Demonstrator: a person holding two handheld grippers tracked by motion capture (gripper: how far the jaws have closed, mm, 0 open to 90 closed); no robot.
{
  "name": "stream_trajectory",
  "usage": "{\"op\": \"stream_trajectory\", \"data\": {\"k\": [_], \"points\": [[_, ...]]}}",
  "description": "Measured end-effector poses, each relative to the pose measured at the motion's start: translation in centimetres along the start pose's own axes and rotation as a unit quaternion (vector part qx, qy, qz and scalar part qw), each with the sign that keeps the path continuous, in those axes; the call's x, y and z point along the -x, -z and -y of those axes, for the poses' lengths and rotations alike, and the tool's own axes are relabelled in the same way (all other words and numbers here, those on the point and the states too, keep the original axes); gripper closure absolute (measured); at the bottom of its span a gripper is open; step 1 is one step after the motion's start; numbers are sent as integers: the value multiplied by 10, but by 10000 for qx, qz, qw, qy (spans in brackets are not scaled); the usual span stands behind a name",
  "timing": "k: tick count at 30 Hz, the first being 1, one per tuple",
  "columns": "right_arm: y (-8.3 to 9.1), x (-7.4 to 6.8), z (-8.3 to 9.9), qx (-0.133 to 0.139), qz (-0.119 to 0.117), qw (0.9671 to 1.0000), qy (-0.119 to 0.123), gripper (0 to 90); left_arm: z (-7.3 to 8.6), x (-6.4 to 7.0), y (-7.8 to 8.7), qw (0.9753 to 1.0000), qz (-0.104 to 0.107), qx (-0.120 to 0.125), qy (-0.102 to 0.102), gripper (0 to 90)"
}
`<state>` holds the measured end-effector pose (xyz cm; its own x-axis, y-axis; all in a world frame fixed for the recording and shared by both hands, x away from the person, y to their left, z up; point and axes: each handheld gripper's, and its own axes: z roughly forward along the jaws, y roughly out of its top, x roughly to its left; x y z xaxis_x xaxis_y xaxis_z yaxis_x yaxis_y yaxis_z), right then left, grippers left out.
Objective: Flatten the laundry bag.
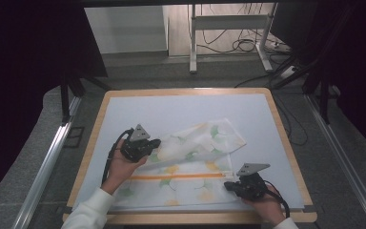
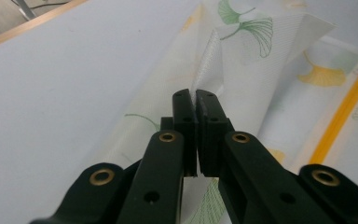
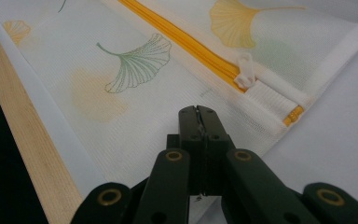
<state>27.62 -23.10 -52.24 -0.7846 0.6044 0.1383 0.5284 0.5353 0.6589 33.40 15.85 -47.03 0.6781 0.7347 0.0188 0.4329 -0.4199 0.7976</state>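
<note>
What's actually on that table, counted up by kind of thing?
Mesh bags with ginkgo-leaf print and an orange zipper: 1, the mesh bag, partly folded over
Hand-held grippers: 2, the left hand-held gripper shut on a fold of the bag, the right hand-held gripper shut over its corner
Pale table mats: 1, the table mat
Total: 4

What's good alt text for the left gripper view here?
The left gripper, its two black jaws closed, pinches a raised fold of a white mesh laundry bag printed with green and yellow ginkgo leaves. The bag lies partly folded on a pale mat, with its orange zipper running along the right side.
</note>
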Motion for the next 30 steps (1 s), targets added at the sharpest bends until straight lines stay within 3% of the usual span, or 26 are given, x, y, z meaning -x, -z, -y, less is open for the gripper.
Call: {"op": "stream_trajectory", "data": {"k": [9,16,30], "points": [[0,0,0,4,13,10000,23,891,-13,-21,-3,9998,-88,-61,173,885],[0,1,0,8,-13,10000,18,891,-18,-32,-8,9995,-197,-127,193,885],[0,1,0,12,-15,10000,50,891,-19,-63,-15,9973,-519,-251,456,885]]}}
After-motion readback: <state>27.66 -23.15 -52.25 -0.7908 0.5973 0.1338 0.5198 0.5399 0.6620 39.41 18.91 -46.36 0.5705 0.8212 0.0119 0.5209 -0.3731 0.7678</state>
